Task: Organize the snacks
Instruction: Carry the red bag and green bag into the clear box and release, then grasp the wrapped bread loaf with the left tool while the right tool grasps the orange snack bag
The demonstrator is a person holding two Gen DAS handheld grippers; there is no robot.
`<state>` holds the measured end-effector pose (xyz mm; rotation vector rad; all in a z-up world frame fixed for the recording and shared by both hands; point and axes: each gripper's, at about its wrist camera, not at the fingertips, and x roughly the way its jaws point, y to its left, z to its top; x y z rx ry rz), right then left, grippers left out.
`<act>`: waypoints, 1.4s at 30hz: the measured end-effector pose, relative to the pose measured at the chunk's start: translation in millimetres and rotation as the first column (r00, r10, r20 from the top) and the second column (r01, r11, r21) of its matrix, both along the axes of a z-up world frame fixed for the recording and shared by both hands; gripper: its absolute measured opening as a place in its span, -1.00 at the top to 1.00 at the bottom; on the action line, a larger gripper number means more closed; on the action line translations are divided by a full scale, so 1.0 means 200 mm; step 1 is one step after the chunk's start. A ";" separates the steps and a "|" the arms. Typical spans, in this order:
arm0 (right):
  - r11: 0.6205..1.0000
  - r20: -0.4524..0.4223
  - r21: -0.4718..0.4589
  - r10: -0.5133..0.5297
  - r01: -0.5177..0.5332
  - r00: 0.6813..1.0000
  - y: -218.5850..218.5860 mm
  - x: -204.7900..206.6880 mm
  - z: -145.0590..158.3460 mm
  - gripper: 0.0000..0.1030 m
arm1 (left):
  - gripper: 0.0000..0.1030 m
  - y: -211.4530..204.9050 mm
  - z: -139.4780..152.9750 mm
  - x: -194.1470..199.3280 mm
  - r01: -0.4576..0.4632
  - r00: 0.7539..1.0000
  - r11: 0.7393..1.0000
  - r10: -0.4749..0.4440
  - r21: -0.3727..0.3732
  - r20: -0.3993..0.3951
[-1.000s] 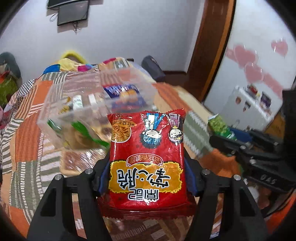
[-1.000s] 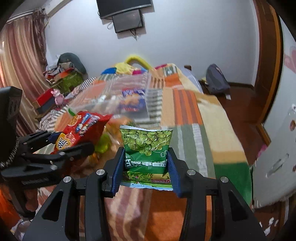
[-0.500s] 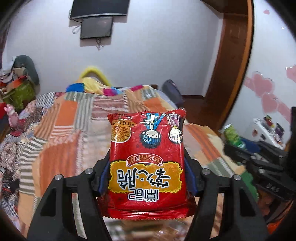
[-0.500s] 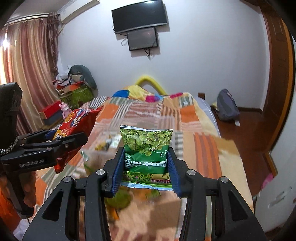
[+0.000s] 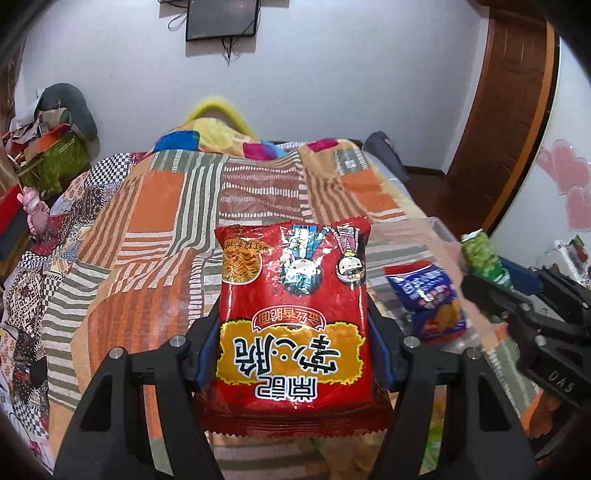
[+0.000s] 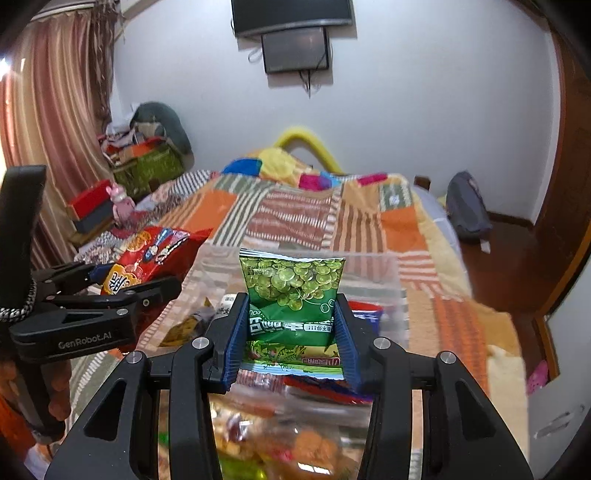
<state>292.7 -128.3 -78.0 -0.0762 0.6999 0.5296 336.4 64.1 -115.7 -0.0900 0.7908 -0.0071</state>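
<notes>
Carrying step: left gripper (image 5: 293,354) jaws clamped on red noodle pack (image 5: 293,314), right gripper (image 6: 291,339) on green pea bag (image 6: 291,291). Next: release both into clear bin (image 6: 391,266).

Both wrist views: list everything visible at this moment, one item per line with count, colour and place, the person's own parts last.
red noodle packet: 1, red and yellow, clamped in left gripper
green pea packet: 1, green, clamped in right gripper
clear bin: 1, transparent, on the bed, holding loose snacks
blue snack bag: 1, blue, inside the bin
patchwork blanket: 1, orange striped, covering the bed
wall screens: 2, black, on the far wall
left gripper: 1, black, blue pads
right gripper: 1, black, blue pads
</notes>
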 end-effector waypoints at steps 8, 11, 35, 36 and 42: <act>0.998 -0.106 -0.029 0.046 -0.049 0.993 0.10 0.09 -0.12 0.20 | -0.27 0.03 -0.11 0.09 -0.017 0.999 1.000 0.017 -0.005 -0.040; 0.997 -0.119 -0.047 0.054 -0.060 0.991 0.12 0.09 -0.14 0.18 | -0.29 0.01 -0.10 0.09 -0.015 0.999 1.000 0.015 0.013 -0.032; 1.000 0.019 -0.016 0.017 -0.017 1.000 -0.24 -0.26 0.06 -0.08 | -0.68 -0.04 0.08 -0.50 0.065 0.998 0.998 -0.065 -0.026 0.025; 1.000 0.011 -0.016 0.015 -0.015 1.000 -0.26 -0.27 0.05 -0.08 | -0.70 -0.05 0.06 -0.52 0.072 0.997 0.997 -0.072 -0.033 0.016; 1.000 -0.042 -0.021 -0.005 0.004 0.999 -0.34 -0.34 -0.05 -0.08 | -0.72 -0.14 -0.08 -0.62 0.098 0.994 0.994 -0.100 -0.047 -0.043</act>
